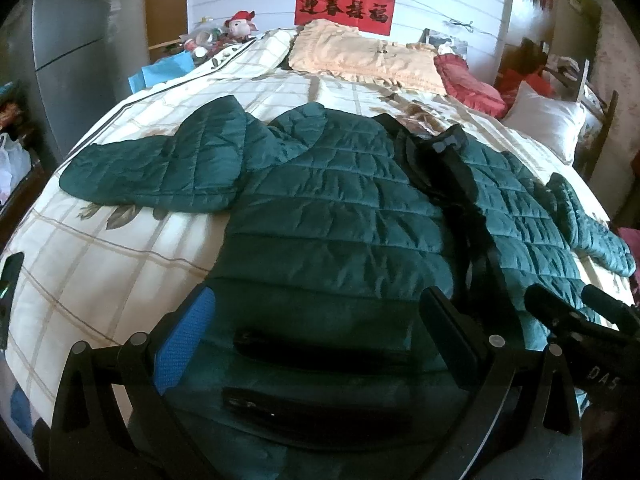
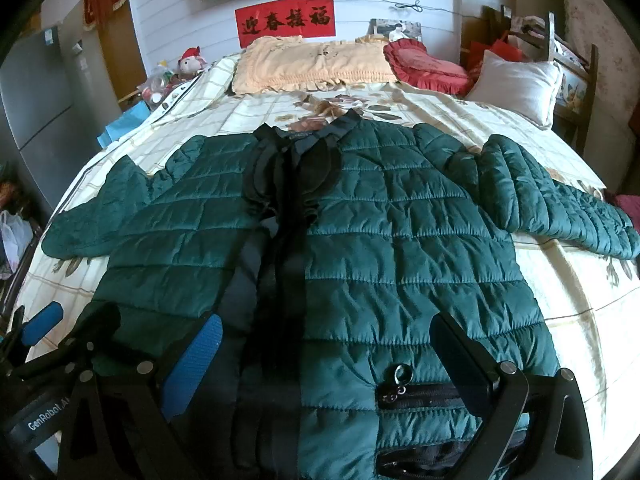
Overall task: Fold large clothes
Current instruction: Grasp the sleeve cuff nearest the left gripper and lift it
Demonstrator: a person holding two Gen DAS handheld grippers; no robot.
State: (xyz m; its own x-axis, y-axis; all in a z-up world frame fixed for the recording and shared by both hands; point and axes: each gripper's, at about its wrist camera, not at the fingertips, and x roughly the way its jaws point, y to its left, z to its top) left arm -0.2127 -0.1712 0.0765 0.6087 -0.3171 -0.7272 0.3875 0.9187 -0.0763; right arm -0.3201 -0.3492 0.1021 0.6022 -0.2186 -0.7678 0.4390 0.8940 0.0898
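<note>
Jacket [image 2: 400, 248], green and quilted, lying front-up and spread flat across the checked bedspread [image 2: 560, 300], collar toward the yellow pillow [image 2: 312, 64], hem toward the cameras. Sleeves [image 1: 160, 168] stretching out to either side of the jacket body, neither one turned in. Front opening running down the jacket's middle, dark lining showing along it; apparently unzipped. Left gripper [image 1: 316, 344] hovering over the hem on the jacket's left half, fingers spread wide, nothing between them. Right gripper [image 2: 328, 372] poised over the hem on the jacket's right half, just beside the zipped pocket [image 2: 420, 396], fingers likewise parted and pinching nothing. Contact with the fabric: cannot tell from either view.

Judging by the layout, folding not yet begun: laying-out done, no crease or fold visible anywhere on the jacket. Remaining, probably: bringing both sleeves in over the body, then doubling the body hem-to-collar.
</note>
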